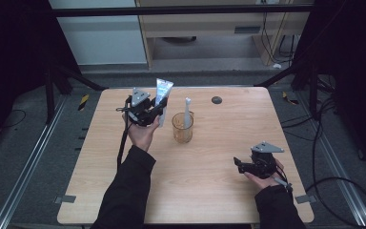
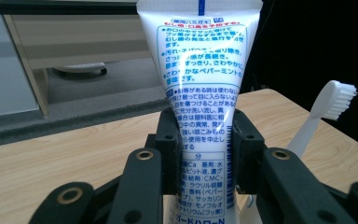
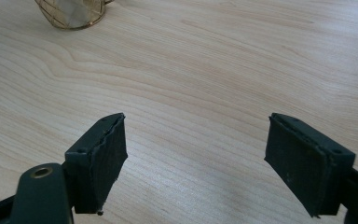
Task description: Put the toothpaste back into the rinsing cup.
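The left gripper (image 1: 158, 110) holds a tube (image 1: 162, 95) of toothpaste up in the air, over the far left part of the tabletop (image 1: 205, 191). In the left gripper view its two black jaws squeeze the tube (image 2: 200, 93) from both sides, low down on it, and the flat wide end points up. The tube is white with blue writing. Just beside it, to the right in the high view, stands a see-through yellow cup (image 1: 182, 128). A white toothbrush (image 1: 187, 113) stands in the cup with its bristles up. In the left gripper view the toothbrush (image 2: 324, 109) pokes up to the right of the tube, a little behind it. The tube is near the cup but is not in it. The right gripper (image 1: 242, 167) rests low at the near right of the tabletop, well apart from the cup. In the right gripper view its jaws stand wide open with only bare wood (image 3: 205, 84) between them, and the bottom of the cup (image 3: 72, 13) shows at the top left corner. A small dark round spot (image 1: 216, 99) sits on the tabletop near the far edge.
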`<state>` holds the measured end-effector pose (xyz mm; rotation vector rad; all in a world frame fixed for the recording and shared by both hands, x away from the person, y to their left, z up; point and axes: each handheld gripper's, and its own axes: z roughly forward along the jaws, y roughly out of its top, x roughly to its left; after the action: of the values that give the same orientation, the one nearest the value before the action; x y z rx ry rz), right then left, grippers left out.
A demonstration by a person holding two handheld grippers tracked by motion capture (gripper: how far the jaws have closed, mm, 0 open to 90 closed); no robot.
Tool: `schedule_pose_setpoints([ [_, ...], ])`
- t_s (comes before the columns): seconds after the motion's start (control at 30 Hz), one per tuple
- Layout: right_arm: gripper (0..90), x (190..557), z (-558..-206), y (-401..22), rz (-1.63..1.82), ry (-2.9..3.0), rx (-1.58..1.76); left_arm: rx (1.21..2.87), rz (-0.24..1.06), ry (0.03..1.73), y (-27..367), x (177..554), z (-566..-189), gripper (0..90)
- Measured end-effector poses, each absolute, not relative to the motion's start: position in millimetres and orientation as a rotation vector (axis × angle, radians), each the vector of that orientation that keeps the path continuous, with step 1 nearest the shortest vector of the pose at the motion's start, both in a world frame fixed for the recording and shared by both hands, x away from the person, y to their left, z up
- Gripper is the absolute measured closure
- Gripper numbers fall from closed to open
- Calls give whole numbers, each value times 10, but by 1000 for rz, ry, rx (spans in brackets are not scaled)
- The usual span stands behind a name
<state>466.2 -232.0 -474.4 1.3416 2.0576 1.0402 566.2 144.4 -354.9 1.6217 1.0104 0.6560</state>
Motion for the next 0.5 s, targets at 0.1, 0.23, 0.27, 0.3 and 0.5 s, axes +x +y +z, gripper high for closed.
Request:
schedule_pose_setpoints([
  [0.1,205,4664,-4749,-2320,1039,2059,1342,1625,655,1005,1395,5693,-3545,688],
  [0.23,205,4663,-4748,-2322,1044,2059,1345,1613,649,999,1338,5752,-3559,688],
  [0.27,205,4666,-4752,-2325,1040,2059,1340,1611,648,1001,1324,5776,-3566,688],
  [0.3,205,4664,-4750,-2323,1042,2059,1348,1610,648,1002,1316,5790,-3570,689],
  [0.5,206,4670,-4764,-2330,1037,2061,1341,1592,649,1005,1267,5863,-3596,689],
])
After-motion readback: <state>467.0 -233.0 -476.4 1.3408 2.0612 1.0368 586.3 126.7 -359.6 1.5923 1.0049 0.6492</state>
